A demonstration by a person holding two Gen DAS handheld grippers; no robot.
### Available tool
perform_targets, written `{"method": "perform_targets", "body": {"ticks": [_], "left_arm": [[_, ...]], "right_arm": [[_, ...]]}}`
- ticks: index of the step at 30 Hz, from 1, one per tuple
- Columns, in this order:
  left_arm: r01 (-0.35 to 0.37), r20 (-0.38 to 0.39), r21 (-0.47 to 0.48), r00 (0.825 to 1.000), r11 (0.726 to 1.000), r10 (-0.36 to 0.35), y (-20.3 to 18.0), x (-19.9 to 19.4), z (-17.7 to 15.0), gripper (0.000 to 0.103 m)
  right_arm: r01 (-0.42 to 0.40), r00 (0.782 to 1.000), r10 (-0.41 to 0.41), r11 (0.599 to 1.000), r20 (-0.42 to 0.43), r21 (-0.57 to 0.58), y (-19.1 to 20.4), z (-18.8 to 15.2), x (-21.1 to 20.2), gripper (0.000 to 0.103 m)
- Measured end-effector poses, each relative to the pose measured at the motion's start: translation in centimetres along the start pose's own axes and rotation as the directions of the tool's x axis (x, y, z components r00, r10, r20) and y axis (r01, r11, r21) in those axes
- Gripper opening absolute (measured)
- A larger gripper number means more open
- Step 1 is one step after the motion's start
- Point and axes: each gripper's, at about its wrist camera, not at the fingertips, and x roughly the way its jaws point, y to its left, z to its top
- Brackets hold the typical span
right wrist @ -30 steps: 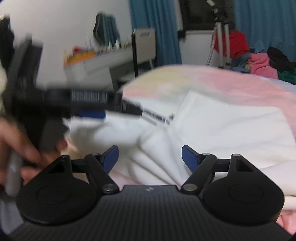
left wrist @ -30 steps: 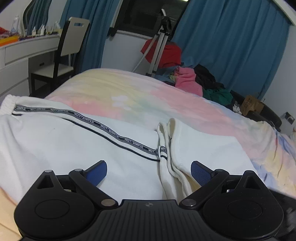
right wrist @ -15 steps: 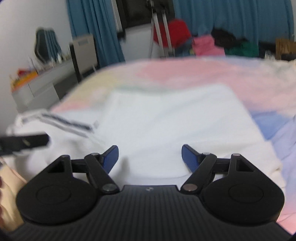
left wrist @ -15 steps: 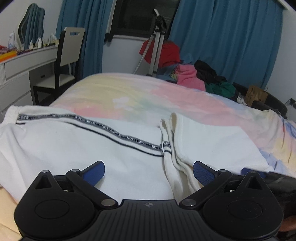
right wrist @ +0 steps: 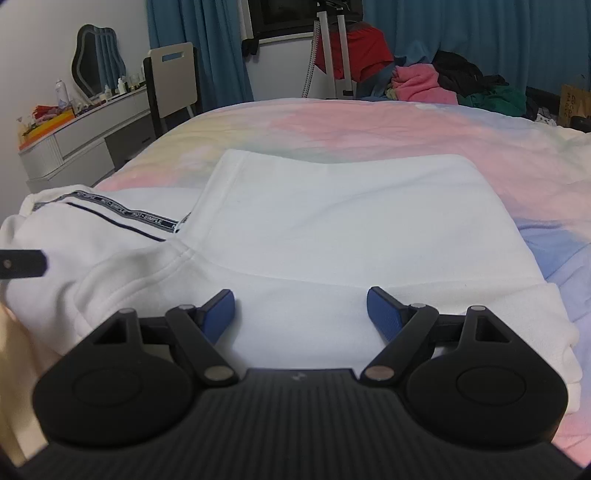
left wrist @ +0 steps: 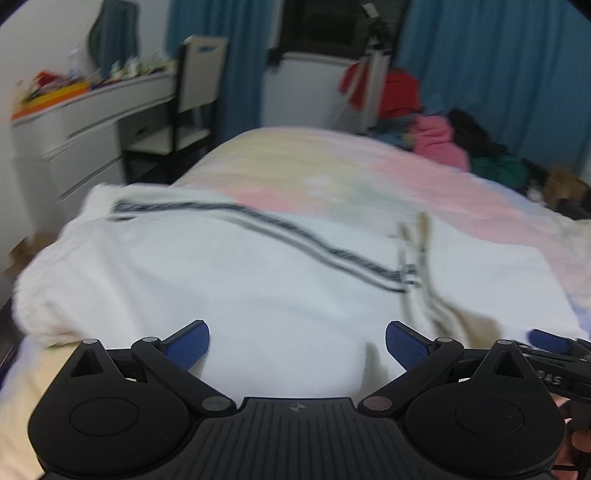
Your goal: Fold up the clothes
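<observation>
The white garment (right wrist: 351, 221) is lying partly folded on the pastel bedspread (right wrist: 406, 125). The left gripper (left wrist: 297, 341) and right gripper (right wrist: 301, 308) are hovering over its near edge, jaws wide apart and gripping nothing. Each should be pinching one near corner through every layer before lifting.

Both wrist views sit low and close over the near edge of the bed (right wrist: 369, 122), tilted down, facing its far edge and the blue curtains (right wrist: 480, 33). Left view is blurred, nearer the left side. Shared – white garment (left wrist: 258, 288), striped sleeve band (right wrist: 147, 218), chair (left wrist: 199, 74), dresser (right wrist: 92, 129), far clothes pile (right wrist: 424, 85).
</observation>
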Motion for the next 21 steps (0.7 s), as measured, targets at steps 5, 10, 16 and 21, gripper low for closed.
{"method": "perform_targets", "body": {"ticks": [5,10,16,21], "left_arm": [[0.004,-0.156,-0.26,0.987,0.965,-0.046,5.4,-1.6,0.6,0.101],[0.016,-0.176,-0.534,0.976,0.846,-0.13,11.0,-1.8,0.7,0.101],[0.009,-0.168,-0.755,0.964,0.656,-0.207,16.0,3.7,-0.6,0.095],[0.061,-0.051,-0.832,0.981,0.552,-0.185,17.2,5.7,-0.8,0.09]], "right_arm": [[-0.014,1.0,0.014,0.999,0.0,0.04,-0.1,0.5,-0.7,0.08],[-0.018,1.0,0.02,0.995,-0.016,0.094,-0.6,1.2,-0.8,0.08],[-0.019,0.999,0.024,0.991,-0.033,0.136,-1.2,1.3,-0.9,0.079],[-0.026,0.999,0.03,0.988,-0.026,0.154,-1.4,1.4,-1.1,0.08]]}}
